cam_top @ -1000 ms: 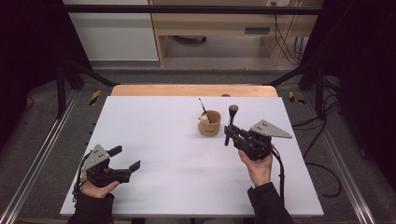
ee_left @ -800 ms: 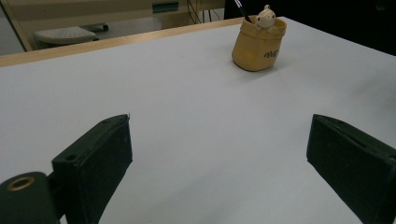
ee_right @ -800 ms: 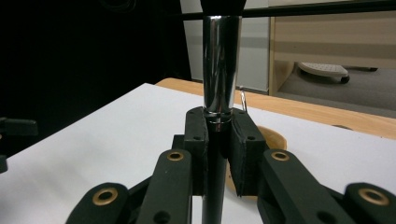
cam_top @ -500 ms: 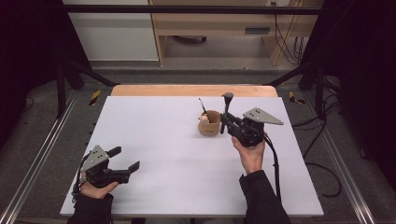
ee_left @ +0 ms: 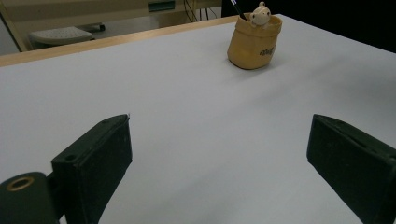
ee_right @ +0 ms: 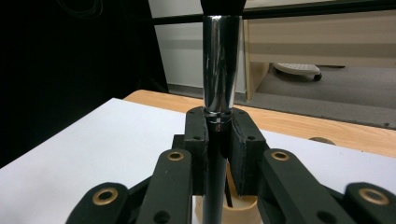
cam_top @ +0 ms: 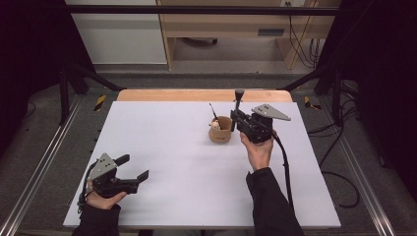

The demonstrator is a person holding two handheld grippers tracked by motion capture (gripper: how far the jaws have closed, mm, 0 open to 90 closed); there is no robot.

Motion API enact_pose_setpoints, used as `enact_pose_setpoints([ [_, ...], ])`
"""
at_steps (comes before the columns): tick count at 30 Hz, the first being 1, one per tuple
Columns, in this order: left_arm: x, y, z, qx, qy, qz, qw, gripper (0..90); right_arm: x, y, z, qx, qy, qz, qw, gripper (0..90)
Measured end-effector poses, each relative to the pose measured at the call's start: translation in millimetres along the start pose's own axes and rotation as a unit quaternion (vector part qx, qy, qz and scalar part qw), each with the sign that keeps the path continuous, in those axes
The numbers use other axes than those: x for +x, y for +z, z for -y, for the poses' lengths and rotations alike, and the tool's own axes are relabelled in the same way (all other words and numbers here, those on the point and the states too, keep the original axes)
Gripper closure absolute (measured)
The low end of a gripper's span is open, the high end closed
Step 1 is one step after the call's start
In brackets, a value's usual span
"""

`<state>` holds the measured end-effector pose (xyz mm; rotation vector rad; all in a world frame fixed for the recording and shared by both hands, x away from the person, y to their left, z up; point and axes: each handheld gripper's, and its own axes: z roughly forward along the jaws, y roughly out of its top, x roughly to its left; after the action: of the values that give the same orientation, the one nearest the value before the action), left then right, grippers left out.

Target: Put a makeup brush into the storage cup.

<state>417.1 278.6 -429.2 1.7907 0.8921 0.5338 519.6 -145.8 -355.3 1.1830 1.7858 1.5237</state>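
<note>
The right gripper (cam_top: 239, 118) is clamped on a makeup brush (ee_right: 221, 65), holding it upright just right of the tan pouch-shaped holder (cam_top: 221, 130) on the far part of the white tabletop (cam_top: 172, 147). The holder already carries a thin dark stick (cam_top: 213, 111) and a small figure (ee_left: 259, 12). Judging by this, the brush has been picked up and remains to be lowered in. The left gripper (cam_top: 134, 168) rests wide open, empty, near left.
</note>
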Motion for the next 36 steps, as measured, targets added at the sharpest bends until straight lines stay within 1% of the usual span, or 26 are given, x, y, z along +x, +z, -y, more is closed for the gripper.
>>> enact_pose_setpoints([
  [4,-0.3,0.0,-0.3,-0.001,0.0,0.001,1.0,6.0,-1.7,5.9,-2.4,0.0,0.0,0.005,1.0,79.2],
  [6,-0.7,0.1,-0.5,-0.002,0.0,0.001,1.0,6.1,-3.6,11.7,-4.1,0.0,0.002,0.011,0.9999,79.2],
  [11,-1.2,0.0,-0.7,-0.003,-0.002,0.003,1.0,6.1,-7.2,21.0,-5.6,0.002,-0.002,0.016,0.9999,79.2],
  [18,-0.7,-0.2,-0.5,-0.002,-0.002,0.003,1.0,6.2,-11.9,31.7,-6.1,0.005,0.003,0.024,0.9997,79.2],
  [20,-0.9,0.1,-0.6,-0.002,0.0,0.004,1.0,6.2,-12.9,34.4,-5.0,0.006,0.006,0.023,0.9997,79.2],
  [21,-1.0,0.5,-0.6,-0.002,0.002,0.004,1.0,6.1,-13.1,37.6,-2.9,0.011,0.004,0.026,0.9996,79.2],
  [25,-1.1,0.4,-0.7,-0.003,0.001,0.003,1.0,6.2,-13.8,41.2,-1.2,0.012,0.005,0.026,0.9996,79.2],
  [27,-1.1,0.3,-0.8,-0.004,0.001,0.004,1.0,6.1,-14.3,43.7,-0.4,0.012,0.01,0.025,0.9996,79.2],
  [32,-1.3,0.0,-0.9,-0.005,0.0,0.004,1.0,6.2,-15.7,50.1,3.3,0.013,0.009,0.023,0.9996,79.2],
  [36,-0.9,-0.2,-1.2,-0.006,0.001,0.004,1.0,6.3,-17.9,55.9,7.0,0.017,0.012,0.028,0.9994,79.2],
])
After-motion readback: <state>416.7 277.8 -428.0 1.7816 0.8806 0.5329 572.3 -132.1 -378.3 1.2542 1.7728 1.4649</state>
